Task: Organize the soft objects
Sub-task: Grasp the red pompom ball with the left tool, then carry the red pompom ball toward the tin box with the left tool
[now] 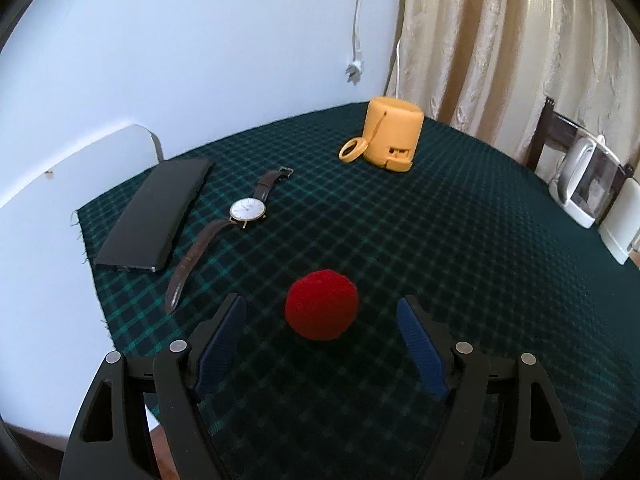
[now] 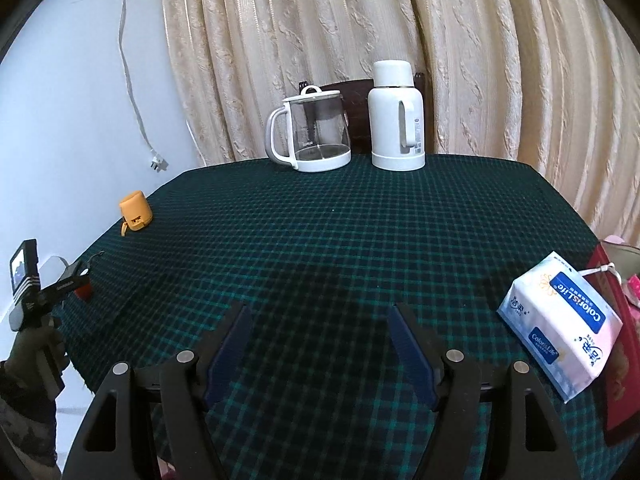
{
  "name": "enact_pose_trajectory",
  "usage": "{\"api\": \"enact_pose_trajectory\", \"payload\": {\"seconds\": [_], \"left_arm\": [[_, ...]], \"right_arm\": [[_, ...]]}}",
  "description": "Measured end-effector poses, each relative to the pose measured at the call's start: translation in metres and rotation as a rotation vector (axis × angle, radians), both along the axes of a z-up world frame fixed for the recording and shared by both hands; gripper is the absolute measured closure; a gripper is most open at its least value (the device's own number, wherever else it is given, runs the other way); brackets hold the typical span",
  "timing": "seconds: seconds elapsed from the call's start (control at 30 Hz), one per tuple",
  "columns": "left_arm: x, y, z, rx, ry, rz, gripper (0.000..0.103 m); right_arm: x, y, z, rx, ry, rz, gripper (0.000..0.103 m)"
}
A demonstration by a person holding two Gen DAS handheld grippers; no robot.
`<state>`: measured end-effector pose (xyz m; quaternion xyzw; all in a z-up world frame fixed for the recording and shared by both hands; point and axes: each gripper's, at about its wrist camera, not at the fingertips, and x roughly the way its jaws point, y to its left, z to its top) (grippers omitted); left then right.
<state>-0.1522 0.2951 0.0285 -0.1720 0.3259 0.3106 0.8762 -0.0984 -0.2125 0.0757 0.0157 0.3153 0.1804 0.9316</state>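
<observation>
On the green plaid tablecloth (image 1: 400,240), a red knitted ball (image 1: 321,305) lies just ahead of the left gripper (image 1: 322,312), roughly centred between the two blue-padded fingers (image 1: 224,344), which stand wide apart and touch nothing. Left of the ball, a wristwatch (image 1: 247,209) with a brown strap lies flat, and beside it, nearer the cloth's edge, a black phone (image 1: 154,216). Farther back sits a yellow cylindrical speaker (image 1: 393,132) with a loop strap. The right gripper (image 2: 320,322) hangs over bare cloth with its jaws spread and nothing between them. Near it on the right lies a pack of tissues (image 2: 560,320), touching a red box (image 2: 618,344) at the table's edge. At the far side, a glass kettle (image 2: 314,132) and a white thermos (image 2: 396,120) stand side by side before the beige curtain (image 2: 400,20).
</observation>
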Motion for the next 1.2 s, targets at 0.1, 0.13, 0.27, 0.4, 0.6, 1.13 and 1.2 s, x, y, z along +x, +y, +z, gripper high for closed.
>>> {"api": "enact_pose_trajectory", "payload": {"seconds": [0.1, 0.13, 0.27, 0.4, 0.6, 1.13, 1.2], "left_arm": [[0.007, 0.005, -0.007, -0.012, 0.022, -0.009, 0.042], [0.009, 0.007, -0.009, -0.02, 0.027, -0.013, 0.049], [0.011, 0.008, -0.014, -0.025, 0.035, -0.022, 0.065], [0.009, 0.004, -0.013, -0.023, 0.024, -0.042, 0.066], [0.01, -0.018, 0.0, -0.02, -0.01, -0.096, 0.066], [0.04, -0.144, 0.054, 0.03, -0.081, -0.428, 0.066], [0.047, -0.164, 0.059, 0.019, -0.088, -0.489, 0.066]], "right_arm": [[0.0, -0.001, -0.001, 0.004, 0.006, -0.004, 0.029], [0.001, -0.002, -0.001, 0.006, 0.007, -0.006, 0.029], [0.001, -0.004, -0.002, 0.012, 0.01, -0.014, 0.028], [0.001, -0.007, -0.001, 0.021, 0.008, -0.02, 0.028], [-0.001, -0.014, 0.0, 0.036, 0.001, -0.035, 0.028], [-0.012, -0.067, 0.004, 0.101, -0.035, -0.152, 0.028], [-0.015, -0.079, 0.006, 0.11, -0.045, -0.179, 0.028]]}}
